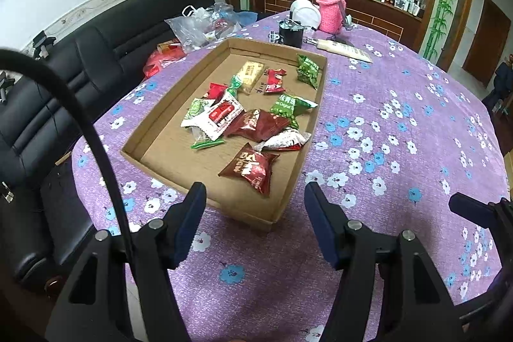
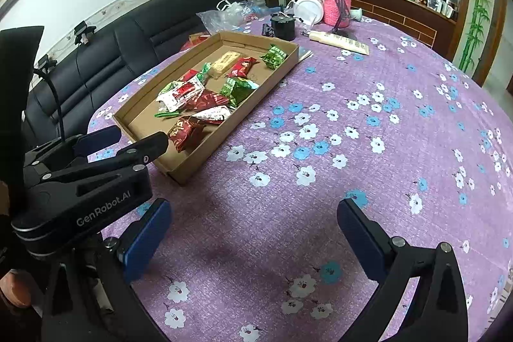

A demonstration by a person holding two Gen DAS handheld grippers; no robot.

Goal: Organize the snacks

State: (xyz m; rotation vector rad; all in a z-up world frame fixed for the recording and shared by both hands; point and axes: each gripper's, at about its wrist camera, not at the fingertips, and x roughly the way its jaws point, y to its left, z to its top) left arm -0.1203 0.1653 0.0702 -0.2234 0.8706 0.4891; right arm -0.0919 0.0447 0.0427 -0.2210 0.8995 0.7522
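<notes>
A shallow cardboard tray [image 1: 154, 117] sits on the purple flowered tablecloth and holds several wrapped snacks: dark red packets [image 1: 248, 167], green packets [image 1: 307, 69], a white and red packet [image 1: 214, 117] and a yellow bar [image 1: 250, 74]. The tray also shows in the right wrist view [image 2: 272, 85] with its snacks [image 2: 189, 130]. My left gripper [image 1: 255, 197] is open and empty, just in front of the tray's near edge. My right gripper [image 2: 253, 217] is open and empty over bare cloth, right of the tray. The left gripper also shows in the right wrist view [image 2: 138, 138].
A black cup [image 1: 290, 34], a white bowl [image 1: 306, 12], a pink knitted bottle cover [image 1: 330, 10] and a cream tube [image 1: 343, 48] stand at the table's far side. Plastic bags [image 1: 198, 24] lie at the far left. A black sofa [image 1: 96, 53] runs along the left.
</notes>
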